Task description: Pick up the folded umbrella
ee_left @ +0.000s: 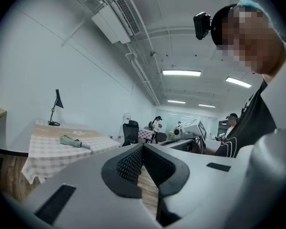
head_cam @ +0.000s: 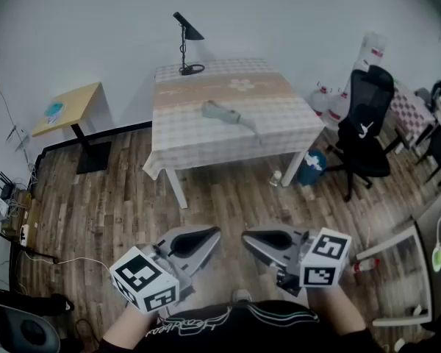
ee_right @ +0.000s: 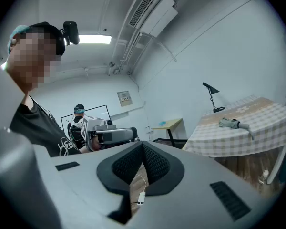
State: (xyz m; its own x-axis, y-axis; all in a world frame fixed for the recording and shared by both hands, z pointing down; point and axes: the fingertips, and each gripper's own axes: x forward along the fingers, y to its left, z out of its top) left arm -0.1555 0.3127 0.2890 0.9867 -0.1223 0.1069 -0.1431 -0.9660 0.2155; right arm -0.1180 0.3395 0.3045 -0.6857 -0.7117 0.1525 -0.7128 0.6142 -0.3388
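Observation:
The folded grey-green umbrella [head_cam: 224, 113] lies near the middle of a table under a checked cloth [head_cam: 206, 142], far across the wood floor from me. It also shows small in the left gripper view, umbrella [ee_left: 71, 141], and in the right gripper view, umbrella [ee_right: 234, 124]. My left gripper [head_cam: 216, 234] and right gripper [head_cam: 245, 238] are held low in front of my body, tips turned toward each other, well short of the table. In both, left gripper [ee_left: 143, 147] and right gripper [ee_right: 143, 145], the jaws meet at the tip with nothing between them.
A black desk lamp [head_cam: 187, 43] stands at the table's far edge. A small yellow side table [head_cam: 65, 109] is at the left, a black office chair [head_cam: 364, 127] and a blue bin [head_cam: 311, 166] at the right. Cables [head_cam: 29, 234] lie along the left wall.

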